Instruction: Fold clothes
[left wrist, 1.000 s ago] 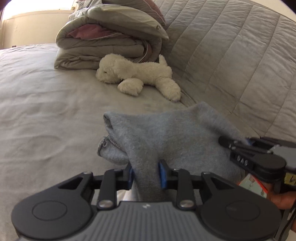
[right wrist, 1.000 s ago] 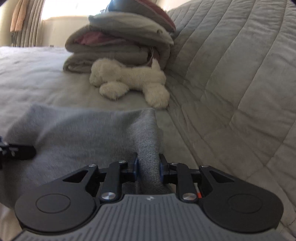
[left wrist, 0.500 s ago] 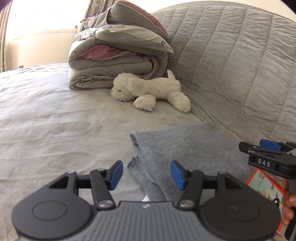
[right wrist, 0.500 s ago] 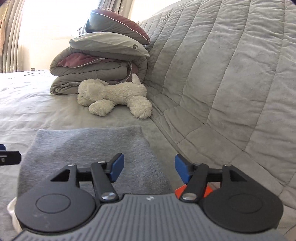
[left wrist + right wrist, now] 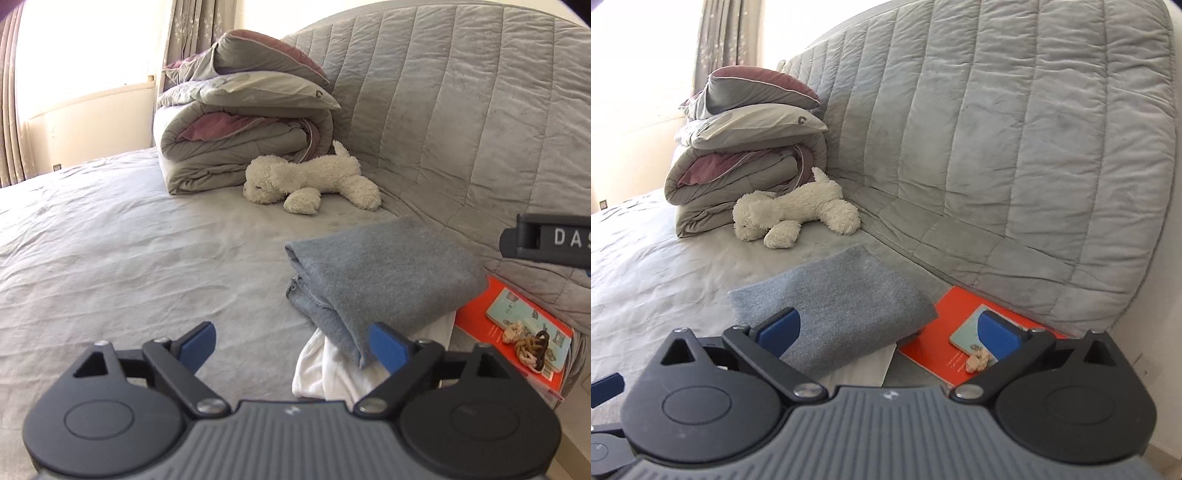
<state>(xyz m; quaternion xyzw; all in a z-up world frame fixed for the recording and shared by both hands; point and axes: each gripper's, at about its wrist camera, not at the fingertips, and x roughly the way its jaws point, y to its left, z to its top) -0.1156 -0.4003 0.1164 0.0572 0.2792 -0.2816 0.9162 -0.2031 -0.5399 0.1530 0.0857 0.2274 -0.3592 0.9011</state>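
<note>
My left gripper (image 5: 291,345) and right gripper (image 5: 890,328) both hung spread and empty above the bed (image 5: 129,240). The folded grey sweatshirt (image 5: 384,273) lay stacked on a white garment (image 5: 325,373) beside the orange book (image 5: 945,325), apparently finished and set aside.

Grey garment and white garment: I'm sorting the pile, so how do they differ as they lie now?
The grey garment lies on top, folded into a thick neat block; the white garment lies beneath, thinner, only its edge showing. Grey looks fleecy, white smooth. Both rest on the bed, with neither gripper on them.
</note>
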